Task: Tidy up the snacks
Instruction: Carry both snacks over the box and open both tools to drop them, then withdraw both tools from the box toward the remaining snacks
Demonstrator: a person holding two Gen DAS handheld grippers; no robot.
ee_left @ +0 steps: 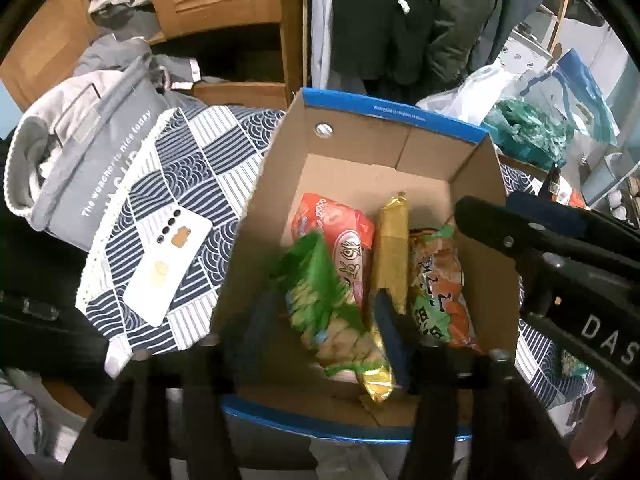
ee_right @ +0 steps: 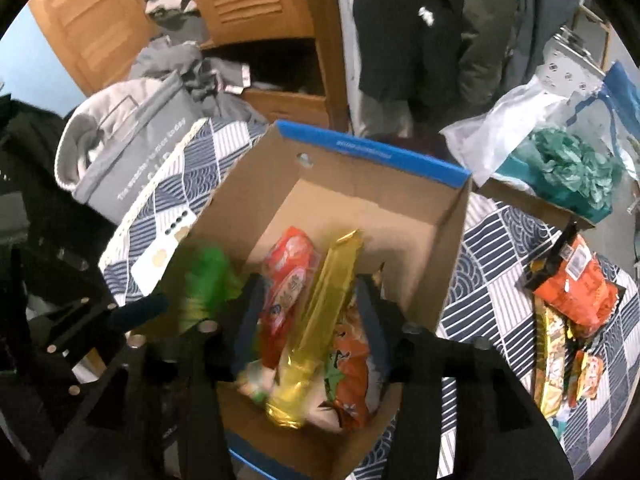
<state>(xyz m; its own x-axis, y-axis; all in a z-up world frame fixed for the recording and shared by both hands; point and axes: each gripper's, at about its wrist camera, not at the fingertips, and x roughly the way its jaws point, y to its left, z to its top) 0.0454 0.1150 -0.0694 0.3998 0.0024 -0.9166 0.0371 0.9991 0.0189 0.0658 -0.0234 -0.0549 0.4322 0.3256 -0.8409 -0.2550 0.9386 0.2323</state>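
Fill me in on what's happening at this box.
A person with a gripper in each hand is packing snacks into the cardboard box. The left gripper and right gripper hang open over it. Inside lie a green packet, a gold packet and orange ones. More snacks wait on the patterned cloth.

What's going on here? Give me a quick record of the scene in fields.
Container: open cardboard box with a blue rim
Inside: green packet, red packet, gold packet, orange-green packet
Still outside: orange packets on the patterned cloth
Beside box: white phone
Left gripper: jaws open
Right gripper: jaws open
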